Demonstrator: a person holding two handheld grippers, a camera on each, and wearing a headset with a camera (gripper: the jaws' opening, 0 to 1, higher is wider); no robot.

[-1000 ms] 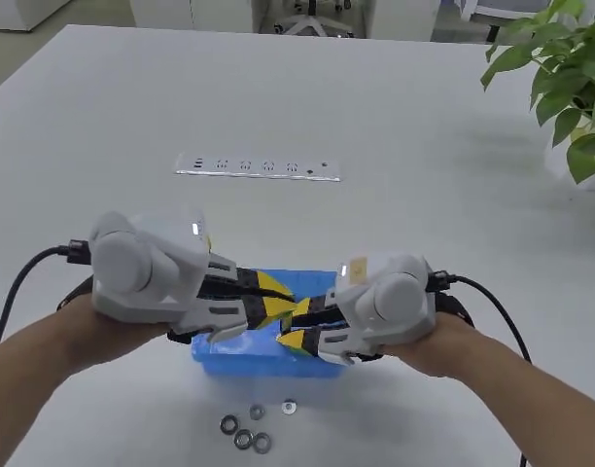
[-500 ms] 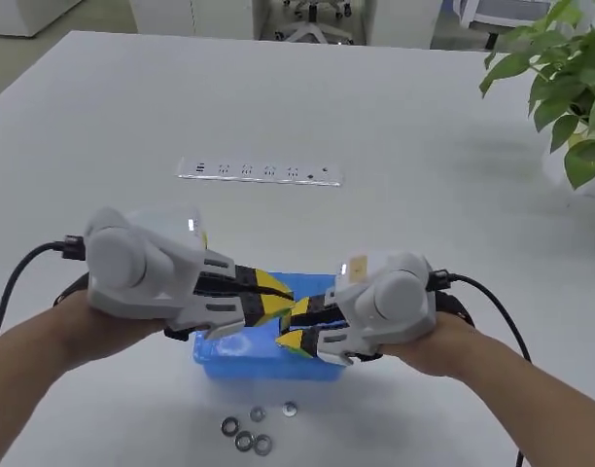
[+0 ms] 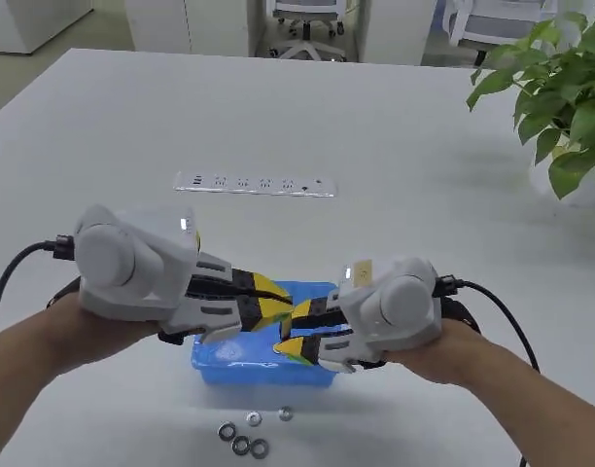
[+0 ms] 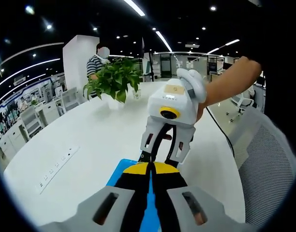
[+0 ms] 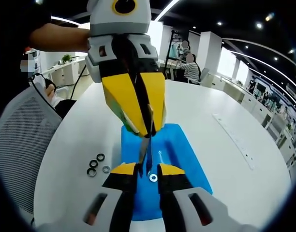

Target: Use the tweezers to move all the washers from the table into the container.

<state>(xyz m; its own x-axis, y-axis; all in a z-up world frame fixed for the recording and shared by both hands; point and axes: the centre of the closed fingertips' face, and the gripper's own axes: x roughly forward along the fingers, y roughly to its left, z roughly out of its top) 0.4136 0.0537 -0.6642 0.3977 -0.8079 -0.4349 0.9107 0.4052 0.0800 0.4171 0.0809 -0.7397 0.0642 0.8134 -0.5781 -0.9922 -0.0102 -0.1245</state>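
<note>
Open office floor with chairs at the far edge lies behind a broad white table (image 3: 424, 175), and a leafy plant (image 3: 560, 107) stands toward its right side. Nearer the person, the two grippers face each other nose to nose above a blue container (image 3: 229, 368), with a power strip (image 3: 254, 184) lying well beyond them. The left gripper (image 3: 278, 300) has its yellow-tipped jaws closed tight on the upper end of the tweezers (image 5: 147, 147), whose thin metal legs run on toward the right gripper (image 3: 290, 339). That gripper's jaws stand a narrow gap apart with the tweezers' legs between them; whether they press the legs together I cannot tell. The tweezers' tips point down into the container, close above one washer (image 5: 153, 178) that lies flat on its blue floor. A small cluster of washers (image 3: 241, 445) waits on the table just in front of the container, on the person's side. This looks like the drop-off of one washer, done or nearly done. The next move would call for carrying both grippers together out over the near wall to the cluster, lowering the tips around a single washer, and squeezing the legs gently, since such thin, flat rings are likely to slip or skate away.
</note>
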